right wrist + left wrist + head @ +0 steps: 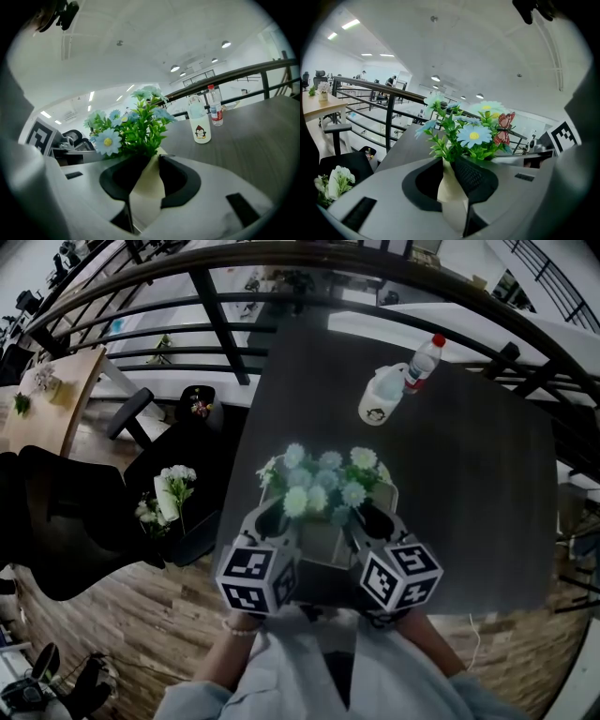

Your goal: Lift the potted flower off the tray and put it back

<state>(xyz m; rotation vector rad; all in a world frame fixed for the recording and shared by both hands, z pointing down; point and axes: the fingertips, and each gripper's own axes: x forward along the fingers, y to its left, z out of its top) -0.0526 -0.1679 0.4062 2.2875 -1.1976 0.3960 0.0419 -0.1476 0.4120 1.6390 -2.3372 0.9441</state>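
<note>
Left gripper (273, 520) (449, 169): seen nearest, at the near-left side of the potted flower (323, 486) (465, 136); its fingers (474, 178) are clamped on the cream pot wall (451, 193).
Right gripper (375, 520) (152, 171): placed at the near-right side of the potted flower (133, 129); its fingers (177, 180) are likewise closed on the pot wall (147, 188).
Potted flower: held upright between both grippers above the dark table (469, 502); a red butterfly (505, 127) is set among its pale blossoms; its base is hidden.
Penguin cup (379, 401) (200, 126): stood beyond the potted flower, to its right, well apart.
Bottle (424, 362) (215, 108): found farther from the potted flower, just beside the cup.
White bouquet (173, 486) (337, 180): seen left of the potted flower, off the table.
</note>
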